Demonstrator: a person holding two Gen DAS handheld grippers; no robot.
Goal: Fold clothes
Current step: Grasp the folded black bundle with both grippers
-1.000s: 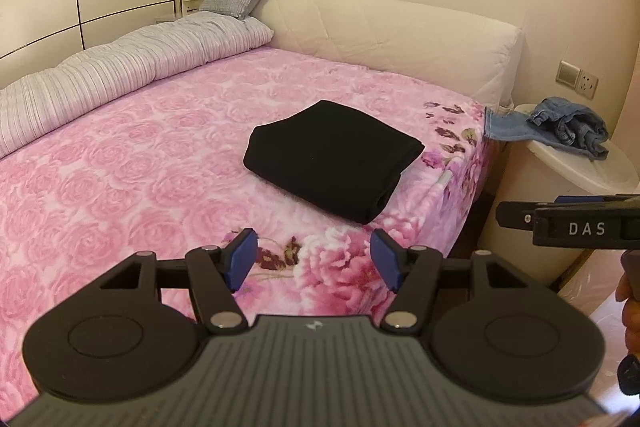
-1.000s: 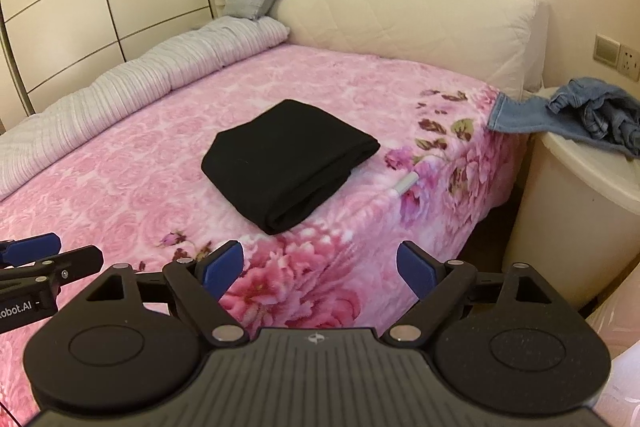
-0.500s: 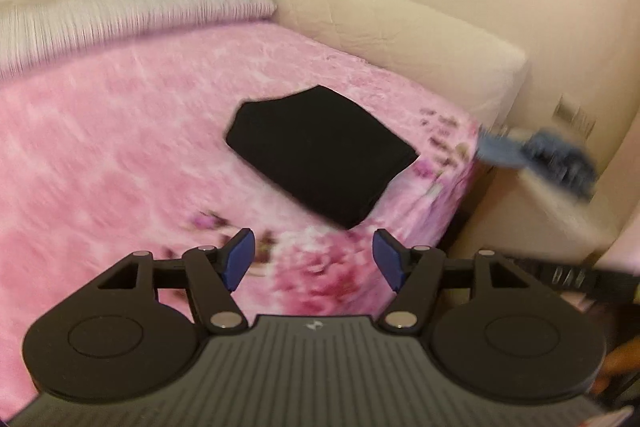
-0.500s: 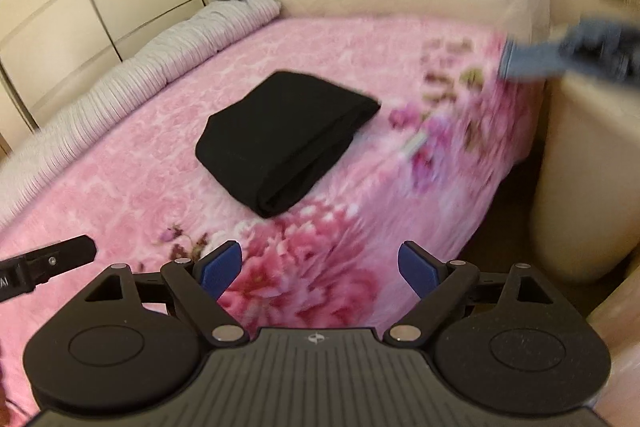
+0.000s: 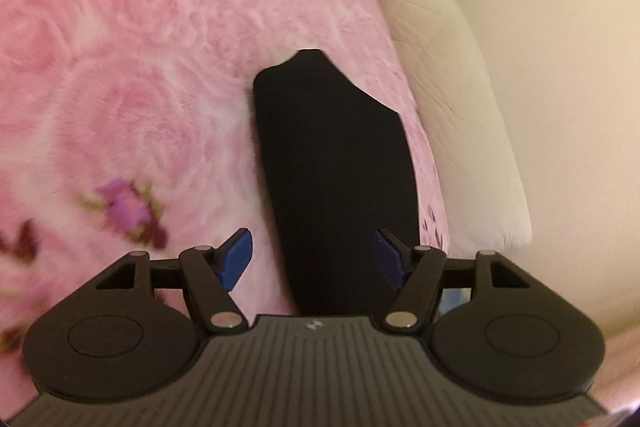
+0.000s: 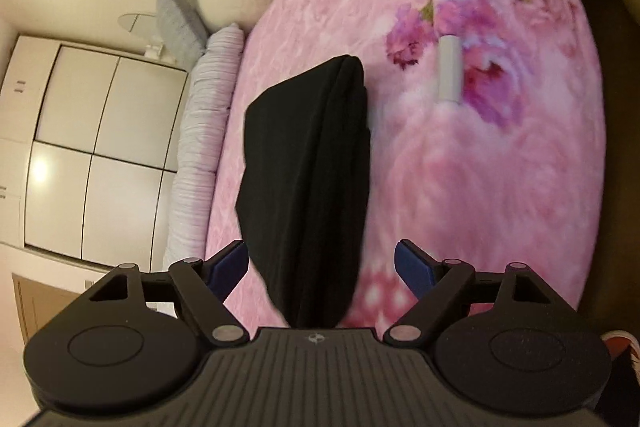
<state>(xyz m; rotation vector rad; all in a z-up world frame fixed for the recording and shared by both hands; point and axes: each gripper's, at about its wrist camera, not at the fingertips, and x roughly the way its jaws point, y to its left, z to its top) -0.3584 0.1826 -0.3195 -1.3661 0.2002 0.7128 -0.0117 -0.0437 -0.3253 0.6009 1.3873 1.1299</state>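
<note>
Black folded garment (image 5: 336, 179) is straddled by both wide-spread grippers, left (image 5: 312, 255) and right (image 6: 322, 263), on pink bedding (image 5: 140, 87). No writing is legible.

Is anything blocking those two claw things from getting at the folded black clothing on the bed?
Nothing visible does. The black garment lies straight ahead between the open fingers of the left gripper and of the right gripper, with only pink blanket around it.
</note>
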